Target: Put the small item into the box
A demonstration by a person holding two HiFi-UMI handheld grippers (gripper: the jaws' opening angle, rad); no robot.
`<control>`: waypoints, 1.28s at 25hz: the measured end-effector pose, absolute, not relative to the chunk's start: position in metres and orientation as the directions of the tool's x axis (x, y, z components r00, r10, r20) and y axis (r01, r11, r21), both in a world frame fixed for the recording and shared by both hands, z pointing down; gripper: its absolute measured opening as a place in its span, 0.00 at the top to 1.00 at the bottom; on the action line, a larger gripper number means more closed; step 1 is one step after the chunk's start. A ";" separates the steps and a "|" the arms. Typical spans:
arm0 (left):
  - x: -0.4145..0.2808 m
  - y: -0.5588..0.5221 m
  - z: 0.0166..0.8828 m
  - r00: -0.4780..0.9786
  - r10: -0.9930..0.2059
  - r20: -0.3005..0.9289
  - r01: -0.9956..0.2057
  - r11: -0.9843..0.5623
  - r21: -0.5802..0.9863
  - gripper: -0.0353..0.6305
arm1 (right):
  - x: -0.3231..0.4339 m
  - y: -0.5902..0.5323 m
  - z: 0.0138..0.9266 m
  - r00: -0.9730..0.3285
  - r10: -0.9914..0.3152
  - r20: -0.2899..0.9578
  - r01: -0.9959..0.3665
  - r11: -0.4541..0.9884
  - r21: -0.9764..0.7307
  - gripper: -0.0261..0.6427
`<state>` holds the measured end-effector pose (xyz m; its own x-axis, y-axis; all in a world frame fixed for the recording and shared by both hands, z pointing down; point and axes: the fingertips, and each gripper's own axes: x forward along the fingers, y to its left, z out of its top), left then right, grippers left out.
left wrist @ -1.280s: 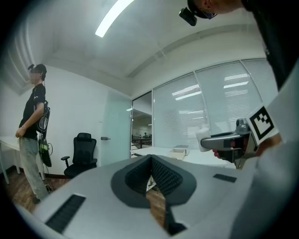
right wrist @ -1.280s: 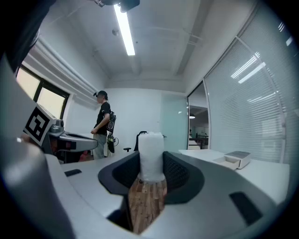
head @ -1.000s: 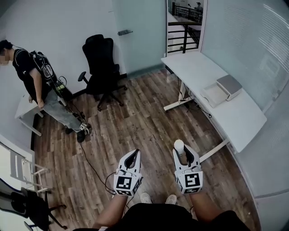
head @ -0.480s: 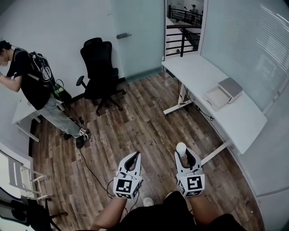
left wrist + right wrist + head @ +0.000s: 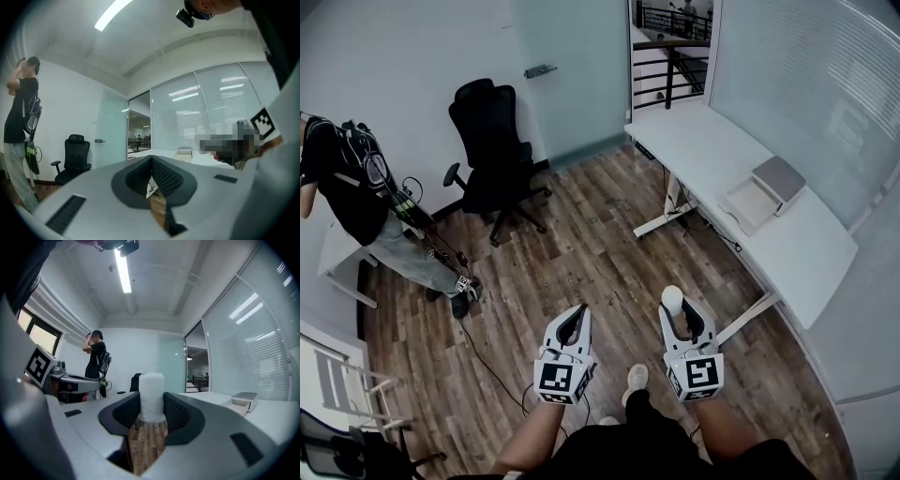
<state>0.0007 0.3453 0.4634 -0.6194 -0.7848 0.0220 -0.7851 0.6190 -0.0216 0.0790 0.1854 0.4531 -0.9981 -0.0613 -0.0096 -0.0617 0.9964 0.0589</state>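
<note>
Head view: compared with a second ago the whole room sits further left. The black office chair point(image 5: 492, 150) and the other person point(image 5: 352, 187) have drifted toward the left edge, and that person's head is now cut off by the frame. A shoe point(image 5: 636, 377) of the one carrying the tools now shows between the two grippers, where none showed half a second back. The grippers themselves hang over the wood floor point(image 5: 581, 253) much as before. The left gripper point(image 5: 577, 321) is empty, and the right gripper point(image 5: 680, 312) carries the small white item point(image 5: 671, 298) poking out past its tips. Well off to the right, on the long white desk point(image 5: 712, 150), lies the box point(image 5: 748, 201) with its lid flipped back, far from the item.

Left gripper view: the left gripper point(image 5: 151, 159) has its ribbed pads meeting at the tip with nothing between them. One chair point(image 5: 75, 154) and one person point(image 5: 21, 117) stand beyond. A pale shape on the desk may be the box, though it is too small to be sure.

Right gripper view: the right gripper point(image 5: 151, 404) is clamped on the item point(image 5: 151, 397), an upright white cylinder pressed by both pads. The box point(image 5: 243, 400) shows at the right on the desk, the person point(image 5: 97, 363) at the left.

The count — two grippers, one small item, one box, one office chair, one long desk and one other person.
</note>
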 end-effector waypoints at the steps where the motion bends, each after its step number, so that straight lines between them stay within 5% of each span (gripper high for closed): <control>1: -0.008 0.340 0.463 -0.625 -0.781 0.021 -0.781 0.624 -0.023 0.94 | 0.072 0.180 0.453 -0.998 -0.065 -0.011 -0.065 0.996 0.060 0.72; 16: -0.103 0.213 0.474 -0.575 -0.816 0.061 -0.818 0.574 -0.039 0.94 | -0.016 0.065 0.465 -0.996 -0.087 0.001 -0.087 0.995 0.042 0.72; 32: -0.171 0.097 0.480 -0.437 -0.897 0.074 -0.899 0.435 -0.044 0.94 | -0.067 -0.035 0.475 -0.968 -0.248 0.034 -0.246 0.968 0.041 0.72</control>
